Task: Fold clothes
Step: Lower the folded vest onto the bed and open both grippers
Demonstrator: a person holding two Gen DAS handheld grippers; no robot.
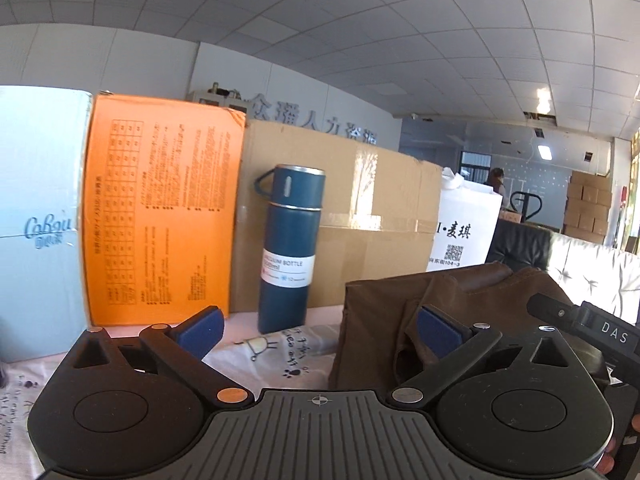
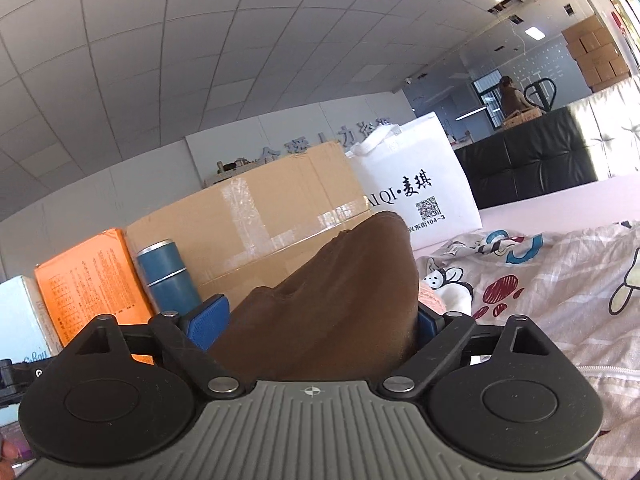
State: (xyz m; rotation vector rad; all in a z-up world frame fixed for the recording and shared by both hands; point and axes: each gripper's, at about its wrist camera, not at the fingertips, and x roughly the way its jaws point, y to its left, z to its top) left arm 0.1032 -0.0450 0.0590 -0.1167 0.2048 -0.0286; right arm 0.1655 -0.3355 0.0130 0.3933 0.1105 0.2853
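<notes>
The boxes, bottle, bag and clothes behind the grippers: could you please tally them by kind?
Boxes: 3, namely pale blue box, orange box and cardboard box
Bottles: 1, blue vacuum bottle
Bags: 1, white bag
Garments: 1, brown garment
Total: 6

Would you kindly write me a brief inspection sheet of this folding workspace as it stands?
Surface: pink table top, partly under a cartoon-print sheet.
Job's things: brown garment, bunched and raised.
Clutter: blue vacuum bottle upright; orange box; cardboard carton; white bag; pale blue box.
Grippers: left tongs open, empty; right tongs hold the garment between their pads.
Cables: nothing seen.
Surroundings: black sofa, stacked cartons, a person far off.
</notes>
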